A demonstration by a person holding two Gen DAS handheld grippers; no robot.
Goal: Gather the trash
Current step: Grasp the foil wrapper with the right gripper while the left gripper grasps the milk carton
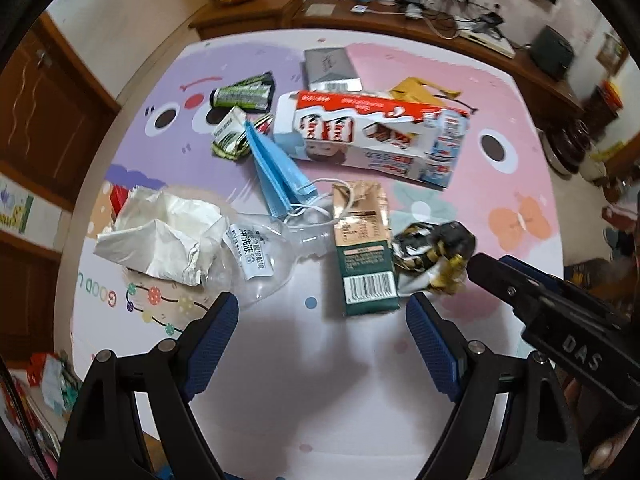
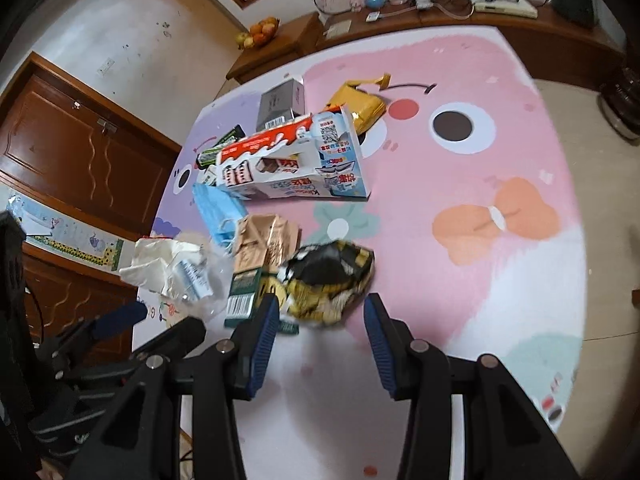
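Trash spread on cartoon mat (image 1: 460,208), left wrist view. Landmark: green carton (image 1: 366,248), flattened, barcode end toward cam. Left gripper (image 1: 322,334) spread wide, nothing between pads, just short of carton's barcode end. Black/gold wrapper (image 1: 434,256) touching carton's rt edge. Right gripper tip (image 1: 500,270) just rt of wrapper; whether touching, can't tell. Blue mask (image 1: 276,172) beyond carton to the left, ear loop lying over carton's top. Clear bag (image 1: 256,256) w/ white label left of carton, crumpled white paper (image 1: 156,236) further left. Red/white choc box (image 1: 368,132) beyond carton, grey box (image 1: 330,68) and yellow pack (image 1: 416,90) behind that. Green wrappers (image 1: 240,96) far left of choc box.

Right wrist view: right gripper (image 2: 320,338) spread wide, holding nothing, pads either side of black/gold wrapper's (image 2: 328,280) near edge; contact unclear. Carton (image 2: 256,268) touching wrapper's left side, left pad over its near corner. Mask (image 2: 218,212) beyond carton, choc box (image 2: 292,164) further back. White paper (image 2: 160,260) left of carton. Left gripper (image 2: 132,326) low left of carton, fingers apart.
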